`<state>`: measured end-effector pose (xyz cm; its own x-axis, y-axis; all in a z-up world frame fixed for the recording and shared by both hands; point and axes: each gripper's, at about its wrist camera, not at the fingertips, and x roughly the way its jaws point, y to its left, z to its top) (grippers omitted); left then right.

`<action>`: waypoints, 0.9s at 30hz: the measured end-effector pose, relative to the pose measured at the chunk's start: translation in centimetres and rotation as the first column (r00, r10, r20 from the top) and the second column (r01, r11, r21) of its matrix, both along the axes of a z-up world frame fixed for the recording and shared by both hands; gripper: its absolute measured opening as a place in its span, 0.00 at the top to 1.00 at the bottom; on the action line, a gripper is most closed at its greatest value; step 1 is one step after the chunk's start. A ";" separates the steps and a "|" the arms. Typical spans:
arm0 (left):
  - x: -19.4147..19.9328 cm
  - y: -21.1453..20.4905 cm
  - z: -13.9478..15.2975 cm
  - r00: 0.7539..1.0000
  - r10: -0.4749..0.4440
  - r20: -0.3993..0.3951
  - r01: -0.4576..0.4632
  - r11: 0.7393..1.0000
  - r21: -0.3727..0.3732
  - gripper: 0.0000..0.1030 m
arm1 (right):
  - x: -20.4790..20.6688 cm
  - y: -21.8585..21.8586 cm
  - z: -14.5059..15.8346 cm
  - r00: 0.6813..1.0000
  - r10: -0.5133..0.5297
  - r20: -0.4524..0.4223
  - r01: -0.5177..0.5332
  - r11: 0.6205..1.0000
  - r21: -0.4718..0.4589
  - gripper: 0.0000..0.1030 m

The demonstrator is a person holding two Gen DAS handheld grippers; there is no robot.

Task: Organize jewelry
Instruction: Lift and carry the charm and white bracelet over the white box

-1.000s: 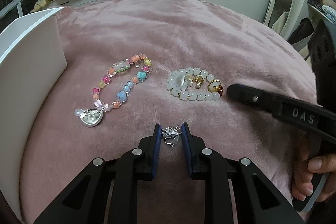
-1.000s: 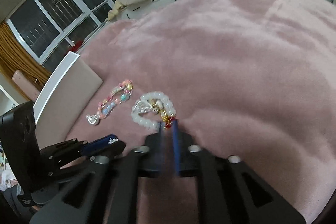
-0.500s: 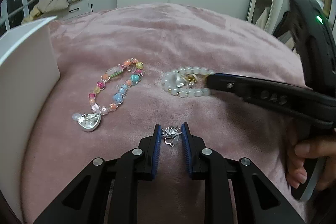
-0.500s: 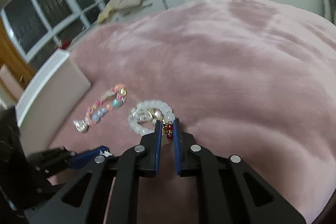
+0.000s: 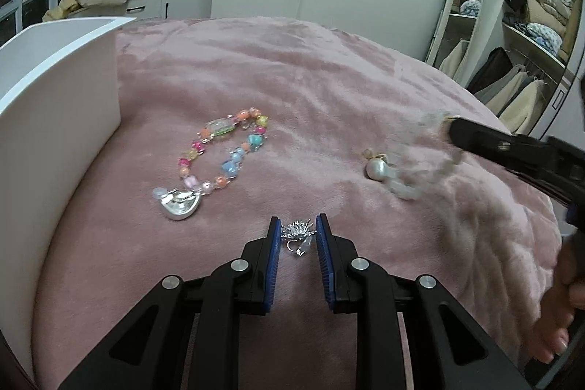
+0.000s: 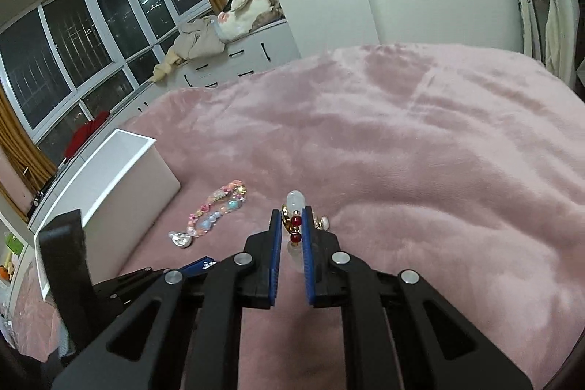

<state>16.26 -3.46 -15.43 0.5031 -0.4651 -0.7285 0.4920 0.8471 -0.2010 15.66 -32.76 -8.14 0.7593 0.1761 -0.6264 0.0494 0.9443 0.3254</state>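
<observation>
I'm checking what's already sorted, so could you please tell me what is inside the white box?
Nothing can be confirmed: the white box shows only its rim and outer walls in both views, so its interior is hidden.

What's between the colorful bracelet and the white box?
Nothing: only bare pink blanket lies between the colorful bracelet and the white box, clearest in the left wrist view.

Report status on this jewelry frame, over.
Right claw shut on white bead bracelet, lifted off pink blanket. Left claw shut on silver earring. Colorful bracelet and pearl piece down. Nothing obstructing.
</observation>
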 end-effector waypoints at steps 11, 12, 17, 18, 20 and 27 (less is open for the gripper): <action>-2.6 2.2 5.1 0.998 -0.039 0.050 0.039 0.999 -0.006 0.76 | -2.7 2.7 4.5 0.999 -0.026 0.033 0.029 0.996 -0.088 0.89; -2.8 2.6 5.7 0.998 -0.041 0.049 0.042 0.999 -0.013 0.76 | -2.7 3.0 4.9 0.999 -0.025 0.039 0.028 0.996 -0.089 0.89; -3.6 4.5 9.1 0.998 -0.022 0.062 0.024 0.999 -0.031 0.76 | -2.4 4.9 6.5 0.998 0.017 0.057 -0.011 0.995 -0.097 0.89; -3.7 5.1 10.0 0.998 -0.010 0.064 0.012 0.999 -0.032 0.77 | -2.3 5.4 6.8 0.998 0.028 0.062 -0.022 0.995 -0.096 0.89; -4.1 6.1 11.5 0.998 -0.002 0.062 0.005 0.999 -0.035 0.77 | -2.1 6.1 7.1 0.997 0.046 0.061 -0.040 0.995 -0.091 0.89; -5.1 11.7 16.5 0.979 0.062 0.196 -0.063 0.998 0.001 0.77 | -2.9 9.7 10.1 0.988 0.120 0.095 -0.109 0.987 -0.117 0.89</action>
